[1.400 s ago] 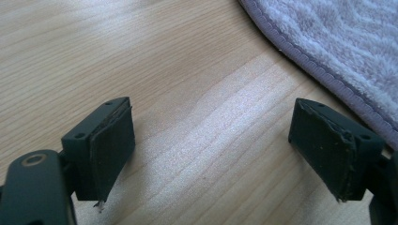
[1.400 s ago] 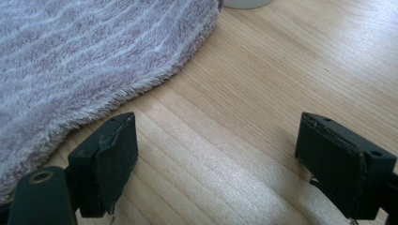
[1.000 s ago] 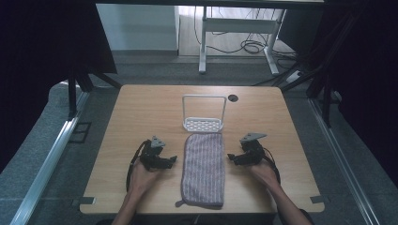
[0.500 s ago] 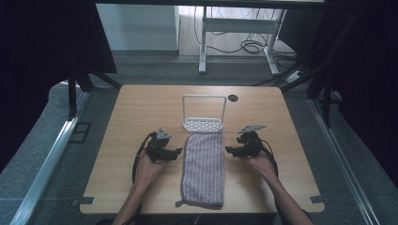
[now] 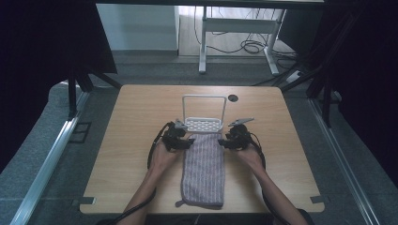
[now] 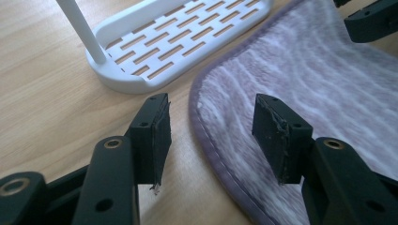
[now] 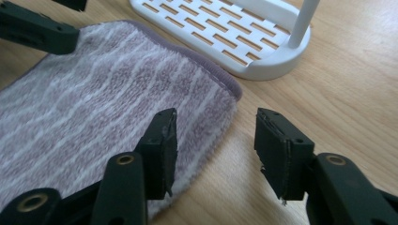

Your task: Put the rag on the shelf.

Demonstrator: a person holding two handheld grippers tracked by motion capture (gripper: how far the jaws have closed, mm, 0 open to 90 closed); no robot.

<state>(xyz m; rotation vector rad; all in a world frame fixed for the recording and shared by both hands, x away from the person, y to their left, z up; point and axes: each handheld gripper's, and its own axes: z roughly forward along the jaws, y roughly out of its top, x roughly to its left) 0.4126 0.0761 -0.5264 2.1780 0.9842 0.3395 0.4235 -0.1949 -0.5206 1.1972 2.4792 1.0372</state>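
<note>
The high view was dim and soft, its corners sunk into near-black where dark curtains [image 5: 42,47] hung on both sides. The brightest patch lay at the top, on the pale floor [image 5: 234,33] beyond the table [image 5: 141,108], so light seemed to come from the far side of the room. The wooden top looked evenly lit, with faint shadows under the forearms. Both gripper views were much brighter and warmer (daylight-like), with no glare. There the towel [image 6: 305,79] and white rack [image 6: 178,42] were sharp, while the nearest black jaw parts at the bottom edge blurred slightly.
</note>
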